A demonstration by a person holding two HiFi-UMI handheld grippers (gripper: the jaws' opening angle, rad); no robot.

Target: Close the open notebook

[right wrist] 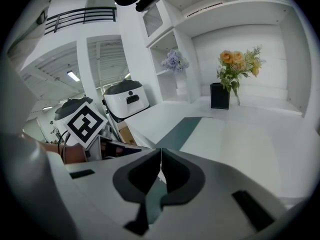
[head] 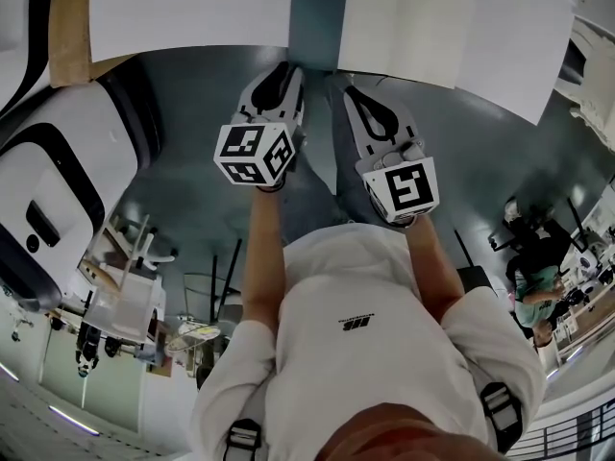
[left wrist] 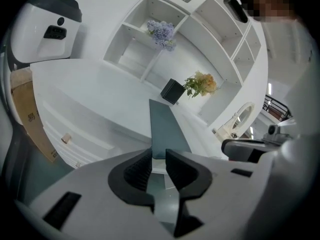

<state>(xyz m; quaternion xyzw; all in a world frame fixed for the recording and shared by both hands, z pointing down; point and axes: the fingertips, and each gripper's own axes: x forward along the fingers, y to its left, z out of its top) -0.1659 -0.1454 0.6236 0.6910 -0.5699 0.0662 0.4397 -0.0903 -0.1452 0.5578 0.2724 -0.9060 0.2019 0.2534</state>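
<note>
- At the far left of the head view, one rounded white machine (head: 58, 181) stands just beside one cardboard box (head: 69, 27). Neither bears on the task.
- Two white tabletops lie ahead, the left tabletop (head: 192, 12) and the right tabletop (head: 432, 27), with one dark strip (head: 317, 8) between them. No notebook shows on them or in any view, so I cannot tell where it lies.
- The left gripper (head: 284, 69) is held low before the person's chest. Its fingers stand a narrow slit apart, with nothing between them.
- The right gripper (head: 357, 94), just beside it, has its fingertips pressed together and holds nothing.
- Closing looks not yet begun. The next move calls for finding the notebook, reaching out, and getting a finger under one cover.
- Shelves beyond hold two bunches: purple flowers (right wrist: 174, 61) and yellow flowers (right wrist: 237, 64), with one black box (right wrist: 220, 95) just beside the yellow bunch.
</note>
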